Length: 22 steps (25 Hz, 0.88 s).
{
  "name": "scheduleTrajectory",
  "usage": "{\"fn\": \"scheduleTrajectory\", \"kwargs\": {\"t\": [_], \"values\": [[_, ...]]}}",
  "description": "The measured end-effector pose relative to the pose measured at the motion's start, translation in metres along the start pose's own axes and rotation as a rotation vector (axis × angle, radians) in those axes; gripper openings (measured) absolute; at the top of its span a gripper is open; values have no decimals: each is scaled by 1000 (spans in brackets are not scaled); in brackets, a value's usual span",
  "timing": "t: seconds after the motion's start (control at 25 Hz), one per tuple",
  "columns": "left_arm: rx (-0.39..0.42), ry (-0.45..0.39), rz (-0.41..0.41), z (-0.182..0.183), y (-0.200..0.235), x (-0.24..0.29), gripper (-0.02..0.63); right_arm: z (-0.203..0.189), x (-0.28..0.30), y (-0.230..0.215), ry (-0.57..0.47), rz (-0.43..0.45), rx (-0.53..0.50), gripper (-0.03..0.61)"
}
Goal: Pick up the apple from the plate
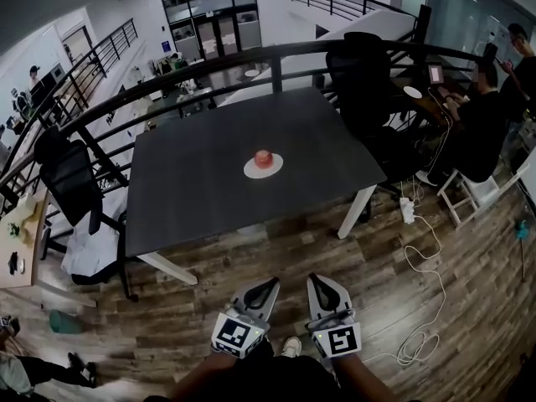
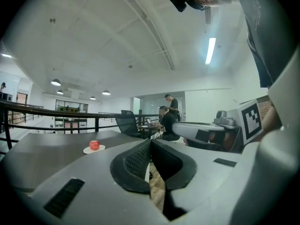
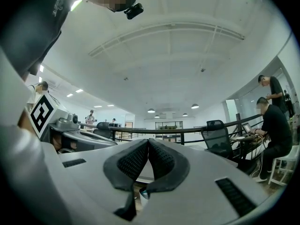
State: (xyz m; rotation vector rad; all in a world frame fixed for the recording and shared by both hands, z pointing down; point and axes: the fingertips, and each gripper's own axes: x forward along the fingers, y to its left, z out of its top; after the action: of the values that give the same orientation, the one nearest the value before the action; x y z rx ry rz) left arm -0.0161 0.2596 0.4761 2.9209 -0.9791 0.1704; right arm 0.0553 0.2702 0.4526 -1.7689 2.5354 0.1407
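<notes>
A red apple point(image 1: 264, 158) sits on a small white plate point(image 1: 251, 171) near the middle of a dark table point(image 1: 193, 199). Both grippers are held side by side over the wooden floor, well short of the table's near edge. My left gripper point(image 1: 269, 285) is shut with nothing in it, and so is my right gripper point(image 1: 319, 280). The left gripper view shows its jaws point(image 2: 150, 143) pressed together, with the apple point(image 2: 94, 145) and plate point(image 2: 88, 150) far off to the left. In the right gripper view the jaws point(image 3: 148, 142) meet too; the apple is hidden.
Black office chairs stand at the table's left point(image 1: 71, 182) and far right point(image 1: 364, 74). A black railing point(image 1: 209, 67) runs behind the table. People sit and stand at a desk to the right point(image 1: 490, 107). A white cable point(image 1: 423, 266) trails over the floor.
</notes>
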Motion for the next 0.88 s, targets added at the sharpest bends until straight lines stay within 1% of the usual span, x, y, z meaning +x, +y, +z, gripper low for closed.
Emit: {"fn": "scheduleTrajectory", "kwargs": {"t": [0.16,0.36,0.52,0.56,0.68,0.72,0.8,0.88], "values": [[-13,3,0,-1,19,11,23,-1,22,-5,3,2,-1,25],[-3,-2,-20,-1,49,32,23,2,56,-12,-12,-11,-1,25],[-1,-27,-27,9,82,45,23,-2,87,-15,73,-20,-28,25],[-3,-32,-27,11,90,48,23,-1,96,-15,70,-21,-28,25],[-13,-43,-28,10,115,54,23,7,125,-9,-18,-15,-9,25],[-18,-52,-23,11,126,56,23,7,136,-7,-25,-11,-10,25],[-34,-70,-8,11,148,60,23,6,152,-2,-11,-4,-35,25],[-52,-81,-3,11,163,64,23,4,164,1,16,5,-89,25]]}}
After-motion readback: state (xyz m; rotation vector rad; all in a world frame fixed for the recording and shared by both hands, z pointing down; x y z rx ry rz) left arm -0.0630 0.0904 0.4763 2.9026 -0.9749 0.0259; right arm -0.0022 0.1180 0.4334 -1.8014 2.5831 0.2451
